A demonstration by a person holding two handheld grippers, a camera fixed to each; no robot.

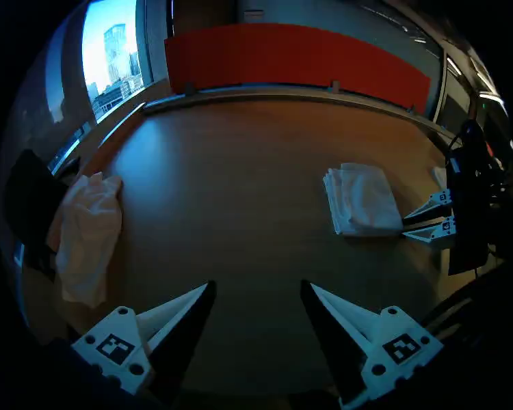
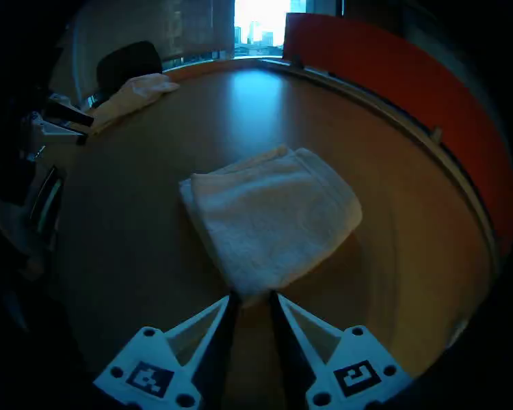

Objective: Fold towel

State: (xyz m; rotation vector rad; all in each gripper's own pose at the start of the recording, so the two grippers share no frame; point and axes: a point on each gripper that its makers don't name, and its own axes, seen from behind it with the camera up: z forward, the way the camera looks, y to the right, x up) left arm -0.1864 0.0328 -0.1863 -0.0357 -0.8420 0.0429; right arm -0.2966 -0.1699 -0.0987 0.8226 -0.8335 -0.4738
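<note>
A folded white terry towel (image 2: 273, 219) is lying on the brown wooden table (image 2: 140, 225), toward the side where a long red partition panel (image 2: 407, 82) is running along the table's far edge. In the right gripper view, the right gripper (image 2: 252, 297) is sitting low over the table at the towel's nearest corner. Its white fingers (image 2: 202, 328) are standing a narrow gap apart, with the corner of the towel reaching in between the tips. I cannot tell whether both tips are pressing on the cloth.

In the left gripper view, the left gripper (image 1: 256, 283) is hanging over the bare middle of the table (image 1: 243, 191), its fingers (image 1: 167, 318) spreading wide with nothing between them. The towel (image 1: 362, 198) is showing well ahead of it and to the right, with the right gripper (image 1: 410, 227) pointing at its edge. A crumpled white cloth (image 1: 85, 232) is lying at the table's left edge, beside a black chair back (image 1: 24, 198). A bright window (image 1: 113, 55) is glowing beyond the far left corner.
</note>
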